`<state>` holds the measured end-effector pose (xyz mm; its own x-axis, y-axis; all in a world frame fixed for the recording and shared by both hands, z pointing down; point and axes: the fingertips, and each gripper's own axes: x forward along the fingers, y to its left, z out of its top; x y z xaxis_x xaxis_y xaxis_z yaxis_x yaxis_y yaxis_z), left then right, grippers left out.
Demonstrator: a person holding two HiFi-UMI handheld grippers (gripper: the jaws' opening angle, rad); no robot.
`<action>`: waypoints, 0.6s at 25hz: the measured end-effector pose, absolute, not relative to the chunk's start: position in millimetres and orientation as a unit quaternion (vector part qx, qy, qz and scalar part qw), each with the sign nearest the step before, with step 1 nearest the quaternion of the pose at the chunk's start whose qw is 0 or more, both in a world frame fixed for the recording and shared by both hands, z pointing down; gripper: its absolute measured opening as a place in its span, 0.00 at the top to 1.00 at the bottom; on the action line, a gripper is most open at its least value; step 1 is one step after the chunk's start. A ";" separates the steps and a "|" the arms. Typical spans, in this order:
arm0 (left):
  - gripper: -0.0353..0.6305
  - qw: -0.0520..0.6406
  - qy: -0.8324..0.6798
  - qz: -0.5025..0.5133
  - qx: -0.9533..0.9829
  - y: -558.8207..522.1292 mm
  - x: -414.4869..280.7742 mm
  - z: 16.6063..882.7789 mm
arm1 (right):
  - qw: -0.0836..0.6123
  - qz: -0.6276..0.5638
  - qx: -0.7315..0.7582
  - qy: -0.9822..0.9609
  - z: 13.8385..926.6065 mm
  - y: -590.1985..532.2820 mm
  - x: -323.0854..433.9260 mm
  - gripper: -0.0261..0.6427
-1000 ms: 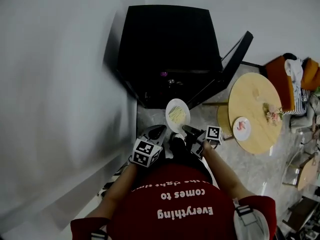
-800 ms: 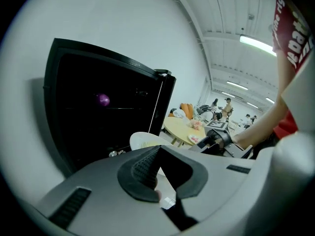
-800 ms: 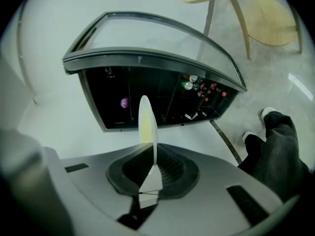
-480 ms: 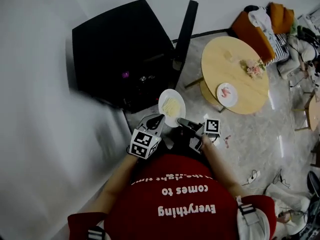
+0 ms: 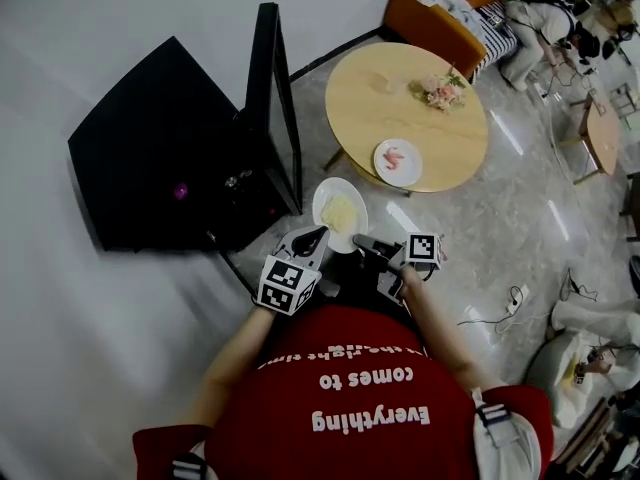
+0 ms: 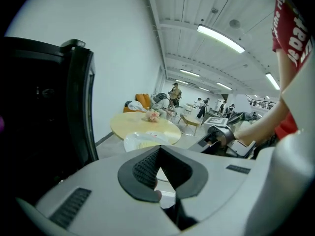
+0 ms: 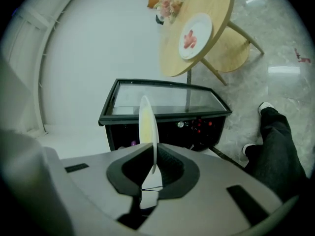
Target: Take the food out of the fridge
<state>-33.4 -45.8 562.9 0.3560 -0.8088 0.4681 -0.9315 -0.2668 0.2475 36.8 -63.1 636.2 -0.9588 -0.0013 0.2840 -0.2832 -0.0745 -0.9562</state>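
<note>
A white plate of pale yellow food hangs in the air between the black fridge and the round wooden table. My right gripper is shut on its near rim. In the right gripper view the plate stands edge-on between the pads of that gripper. My left gripper sits at the plate's lower left edge. Its jaws look shut with nothing between them, and the plate lies just past the tips. The fridge door stands open.
On the table lie a small plate with pink food and a bunch of flowers. An orange chair stands behind the table. A cable lies on the tiled floor at the right. The person's leg and shoe are nearby.
The view has swung right: the fridge slid to the left and the table came to the middle. Both grippers and the plate moved away from the fridge opening, grip unchanged.
</note>
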 end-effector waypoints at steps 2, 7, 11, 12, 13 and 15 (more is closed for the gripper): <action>0.94 0.248 -0.541 0.128 0.794 -61.4 -20.1 562.8 | 0.082 0.729 0.118 -0.669 636.4 -75.2 51.7 0.92; 0.94 0.248 -0.508 0.131 0.814 -100.0 16.0 557.7 | 0.048 0.730 0.149 -0.665 637.1 -111.0 91.8 0.92; 0.94 0.240 -0.484 0.140 0.830 -131.7 41.7 557.2 | 0.023 0.728 0.175 -0.662 639.5 -140.4 119.6 0.92; 0.94 0.238 -0.478 0.143 0.834 -139.4 48.0 558.5 | 0.016 0.727 0.178 -0.663 640.0 -146.9 125.6 0.92; 0.94 0.236 -0.472 0.146 0.837 -147.2 54.1 560.6 | 0.010 0.726 0.181 -0.663 640.7 -153.5 131.2 0.92; 0.94 0.235 -0.461 0.152 0.842 -162.9 66.4 565.7 | -0.004 0.725 0.187 -0.663 643.2 -166.5 142.9 0.92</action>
<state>66.4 -162.9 565.7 0.5294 -0.7050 0.4719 -0.8475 -0.4653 0.2554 142.9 -166.5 643.2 -0.9299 -0.2540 0.2662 -0.2425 -0.1211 -0.9626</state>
